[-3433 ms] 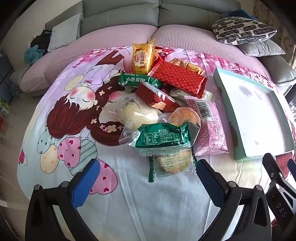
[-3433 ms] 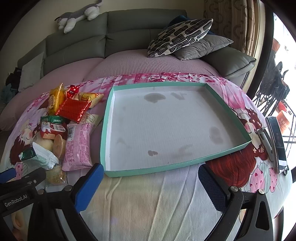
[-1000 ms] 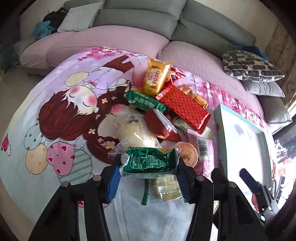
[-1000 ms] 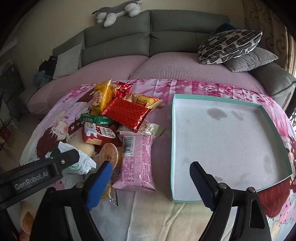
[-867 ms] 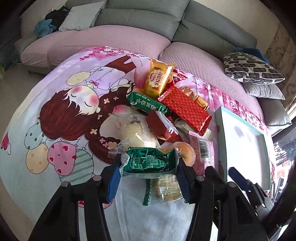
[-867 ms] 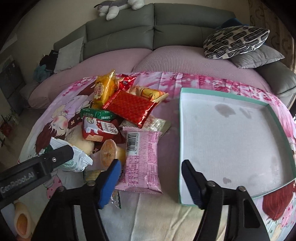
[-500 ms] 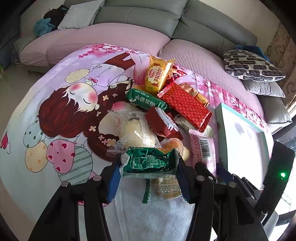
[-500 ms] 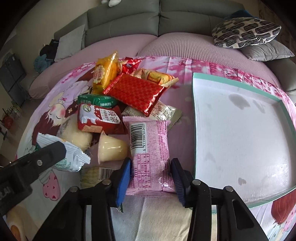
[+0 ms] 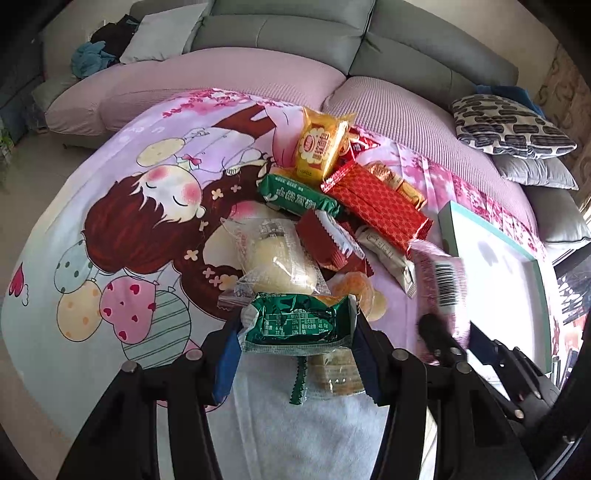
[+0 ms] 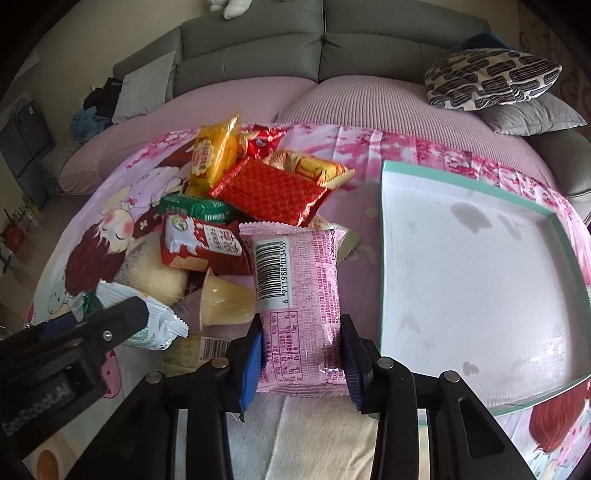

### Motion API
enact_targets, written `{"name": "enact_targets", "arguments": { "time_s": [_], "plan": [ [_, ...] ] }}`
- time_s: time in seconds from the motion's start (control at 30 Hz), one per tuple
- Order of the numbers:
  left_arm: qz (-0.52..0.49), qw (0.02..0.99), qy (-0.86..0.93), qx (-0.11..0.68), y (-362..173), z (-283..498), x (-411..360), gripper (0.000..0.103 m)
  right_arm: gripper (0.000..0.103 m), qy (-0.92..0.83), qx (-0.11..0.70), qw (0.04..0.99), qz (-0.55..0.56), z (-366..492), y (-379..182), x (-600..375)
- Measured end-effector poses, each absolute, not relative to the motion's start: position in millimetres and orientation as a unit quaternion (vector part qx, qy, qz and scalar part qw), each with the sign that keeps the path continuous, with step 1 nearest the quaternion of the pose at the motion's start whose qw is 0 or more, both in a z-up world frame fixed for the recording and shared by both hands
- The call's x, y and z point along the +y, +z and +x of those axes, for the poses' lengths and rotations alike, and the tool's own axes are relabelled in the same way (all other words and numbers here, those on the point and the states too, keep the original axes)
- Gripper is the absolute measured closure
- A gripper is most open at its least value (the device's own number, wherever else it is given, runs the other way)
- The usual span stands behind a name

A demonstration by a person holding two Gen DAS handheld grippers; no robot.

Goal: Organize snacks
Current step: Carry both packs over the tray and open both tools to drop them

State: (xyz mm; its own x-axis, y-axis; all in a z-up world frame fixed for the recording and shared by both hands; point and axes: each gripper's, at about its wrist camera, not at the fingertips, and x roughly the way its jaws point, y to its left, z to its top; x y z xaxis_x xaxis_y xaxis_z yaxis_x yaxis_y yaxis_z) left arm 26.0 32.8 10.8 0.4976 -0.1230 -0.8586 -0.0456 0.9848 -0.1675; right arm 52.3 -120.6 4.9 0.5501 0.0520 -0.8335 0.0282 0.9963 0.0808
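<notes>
Cartoon-print cloth (image 9: 122, 229) covers the table before a grey sofa (image 9: 280, 29), and from the left wrist the left tongs (image 9: 295, 352) pinch a green snack packet (image 9: 295, 323) at the near edge of the snack heap, in front of a clear-wrapped bun (image 9: 277, 258). From the right wrist, the right tongs (image 10: 301, 354) are clamped on the near end of a pink snack packet (image 10: 295, 288), which lies between a jelly cup (image 10: 221, 302) and the teal-rimmed tray (image 10: 384, 258).
</notes>
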Motion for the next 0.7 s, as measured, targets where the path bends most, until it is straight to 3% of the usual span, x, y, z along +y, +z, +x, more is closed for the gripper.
{"name": "enact_targets", "arguments": {
  "time_s": [0.33, 0.7],
  "plan": [
    [-0.08, 0.886, -0.03, 0.456, 52.5, 26.7, 16.8, 0.046, 0.062, -0.01, 0.427, 0.902, 0.059, 45.6, 37.7, -144.1],
    [-0.027, 0.887, -0.114, 0.447, 76.3, 59.4, -74.8, 0.046, 0.063, -0.139, 0.393, 0.902, 0.112, 42.7, 51.2, -242.3]
  ]
}}
